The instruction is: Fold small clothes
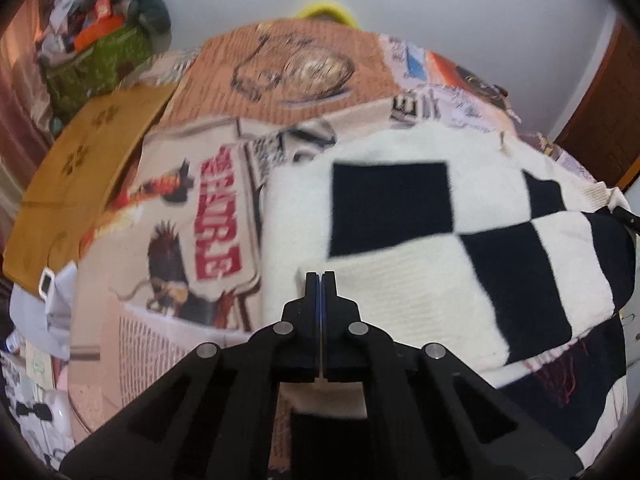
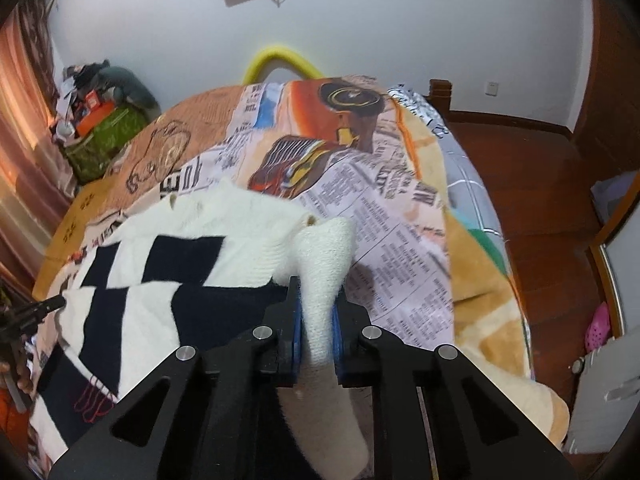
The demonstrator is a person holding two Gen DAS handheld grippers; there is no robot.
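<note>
Right now my right gripper (image 2: 316, 312) is clamped on a thick white fold of the sweater (image 2: 168, 280), a sleeve or side edge by the look of it, bunched upright between the blue pads (image 2: 295, 320). My left gripper (image 1: 321, 280) is pinched tight too, its tips pressed together over the sweater's near white edge; whether a thin layer of knit is caught between them I cannot tell. The sweater lies spread on the bed (image 2: 400, 208), a white knit with large dark squares, on top of the printed blanket.

It looks soft, fluffy and fairly light, with no stiffness at all, so whatever I lift will sag and drag the rest along. The knit is thick and grippy, unlikely to slip from the pads, but it can stretch if I pull hard. I judge the best holds are at edges and corners, such as hem, cuff and shoulder, taking a full fold of fabric rather than a thin pinch.
</note>
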